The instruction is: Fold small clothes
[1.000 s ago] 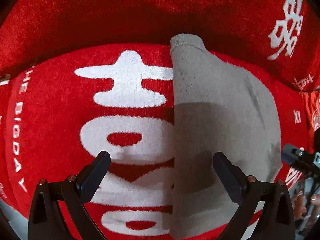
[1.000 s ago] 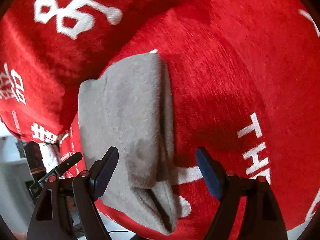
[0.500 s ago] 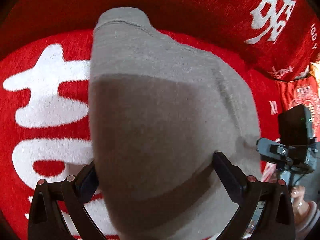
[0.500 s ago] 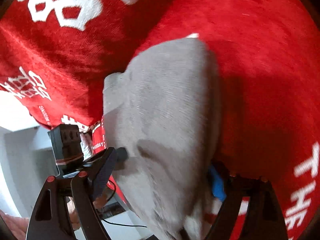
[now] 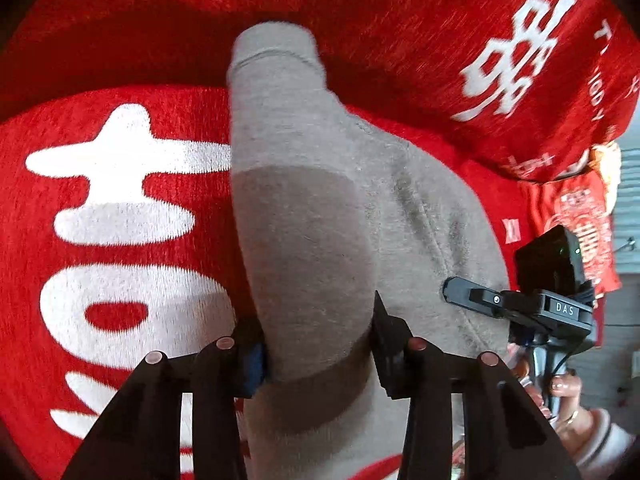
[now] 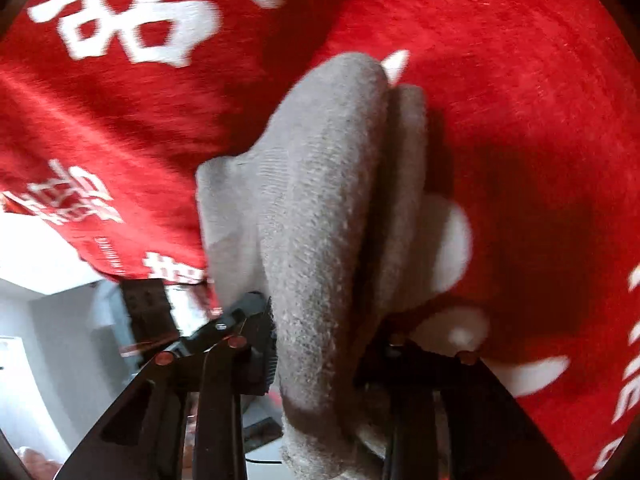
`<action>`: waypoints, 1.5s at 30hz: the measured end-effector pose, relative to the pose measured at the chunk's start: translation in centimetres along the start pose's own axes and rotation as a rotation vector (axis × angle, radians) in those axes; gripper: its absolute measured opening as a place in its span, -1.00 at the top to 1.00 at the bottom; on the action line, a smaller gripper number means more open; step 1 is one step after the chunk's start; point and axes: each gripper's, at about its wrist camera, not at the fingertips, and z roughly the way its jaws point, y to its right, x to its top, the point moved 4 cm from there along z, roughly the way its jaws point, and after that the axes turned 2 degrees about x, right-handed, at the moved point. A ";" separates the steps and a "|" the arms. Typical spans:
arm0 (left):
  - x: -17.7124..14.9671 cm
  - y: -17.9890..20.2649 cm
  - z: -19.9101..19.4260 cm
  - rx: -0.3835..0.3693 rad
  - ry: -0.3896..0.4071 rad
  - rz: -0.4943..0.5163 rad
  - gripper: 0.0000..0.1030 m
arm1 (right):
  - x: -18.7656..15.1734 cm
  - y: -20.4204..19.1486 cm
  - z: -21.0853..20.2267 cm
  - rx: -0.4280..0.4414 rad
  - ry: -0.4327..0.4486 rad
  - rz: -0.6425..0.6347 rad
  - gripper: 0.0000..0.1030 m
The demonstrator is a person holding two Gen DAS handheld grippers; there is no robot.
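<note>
On the red cloth (image 5: 120, 320) with its big white lettering, I've got the grey garment (image 5: 320, 208) lying lengthwise away from my left camera, its ribbed cuff end at the far side, near a fold in the red fabric. My left gripper (image 5: 318, 344) is closing right now, jaws narrowed around the near end of the garment, and both inner faces look to be touching the fabric, which bulges up between them. Over on the right edge of that view I can see my right gripper (image 5: 472, 296) coming in against the garment's side, with a hand (image 5: 560, 392) and a pale sleeve behind it.

Switching to the right camera: the right gripper (image 6: 320, 344) is closing too, jaws drawn in tight on a thick, bunched roll of the same grey garment (image 6: 320, 208). The fabric fills the gap completely and hides the right-hand finger. A folded layer sits just beside the main roll.
</note>
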 end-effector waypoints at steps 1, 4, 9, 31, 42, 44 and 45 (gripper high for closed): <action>-0.3 0.0 -0.6 -0.008 0.004 -0.001 0.15 | -0.4 -0.8 0.1 0.013 -0.006 -0.008 0.35; -1.4 -0.2 -2.6 -0.005 0.019 0.015 0.15 | -1.8 -2.8 1.1 0.015 -0.022 -0.037 0.35; -4.2 -2.3 -6.1 -0.002 0.034 -0.011 0.15 | -4.9 -4.8 4.0 0.043 -0.067 -0.031 0.35; -10.0 -13.9 -10.8 0.306 0.132 -0.114 0.13 | -10.1 -5.2 8.2 -0.416 -0.048 -0.216 0.56; -11.5 -15.8 -9.4 0.571 0.139 -0.045 -0.57 | -11.0 -3.8 7.0 -0.653 0.001 -0.294 0.39; -11.7 -15.9 -10.0 0.576 0.127 -0.065 -0.57 | -12.0 -4.1 6.4 -0.668 0.003 -0.300 0.39; -12.1 -16.0 -10.4 0.583 0.120 -0.071 -0.57 | -12.7 -4.4 5.8 -0.655 0.008 -0.296 0.39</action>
